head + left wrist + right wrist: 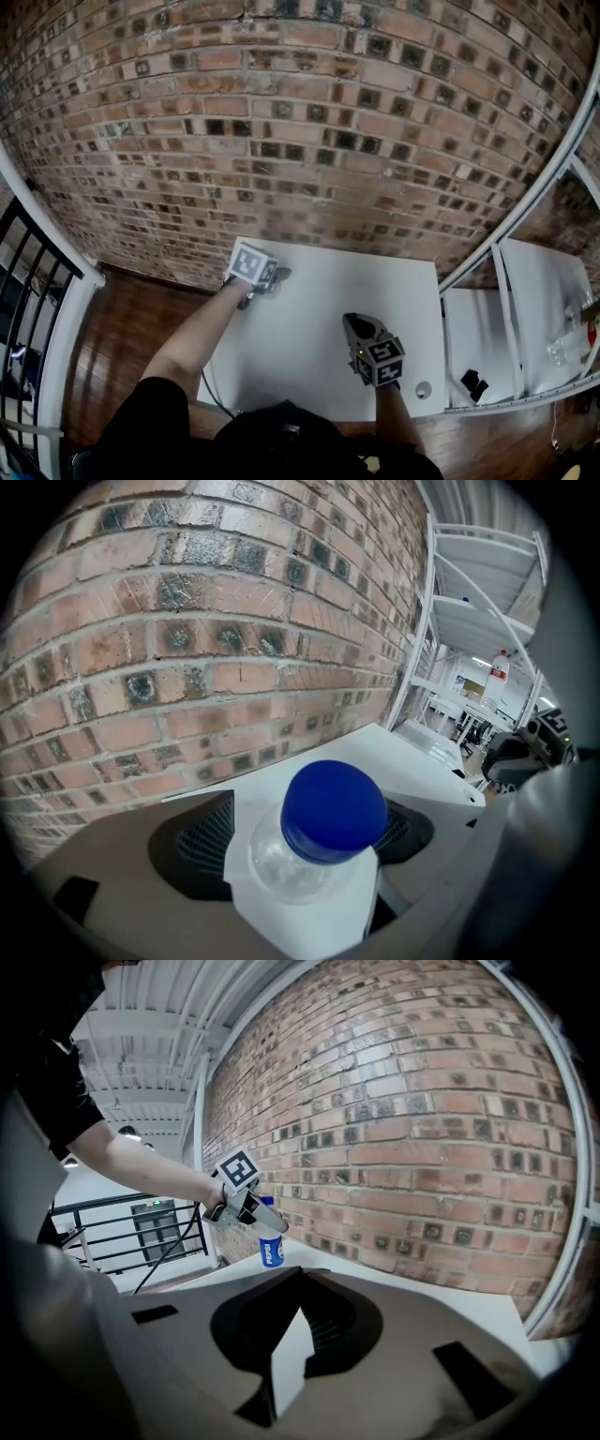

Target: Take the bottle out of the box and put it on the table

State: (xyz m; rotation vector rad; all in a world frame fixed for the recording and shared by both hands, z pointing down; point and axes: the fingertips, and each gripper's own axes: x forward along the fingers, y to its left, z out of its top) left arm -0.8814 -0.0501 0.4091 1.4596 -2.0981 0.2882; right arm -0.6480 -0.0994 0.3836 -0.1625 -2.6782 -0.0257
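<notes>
A clear bottle with a blue cap (333,810) and a blue Pepsi label (271,1251) stands upright on the white table (309,356), near its far left corner by the brick wall. My left gripper (271,280) is at the bottle's neck, one jaw on each side and both standing wide of it, open. From the right gripper view, the left gripper (266,1223) reaches over the bottle's top. My right gripper (355,324) hovers over the table's near middle, its fingertips together and nothing in them. No box is in view.
The brick wall (300,141) runs along the table's far edge. A white shelf rack (525,309) stands to the right with bottles (567,342) on it. A small round object (424,389) lies at the table's near right corner. A black railing (28,309) is at the left.
</notes>
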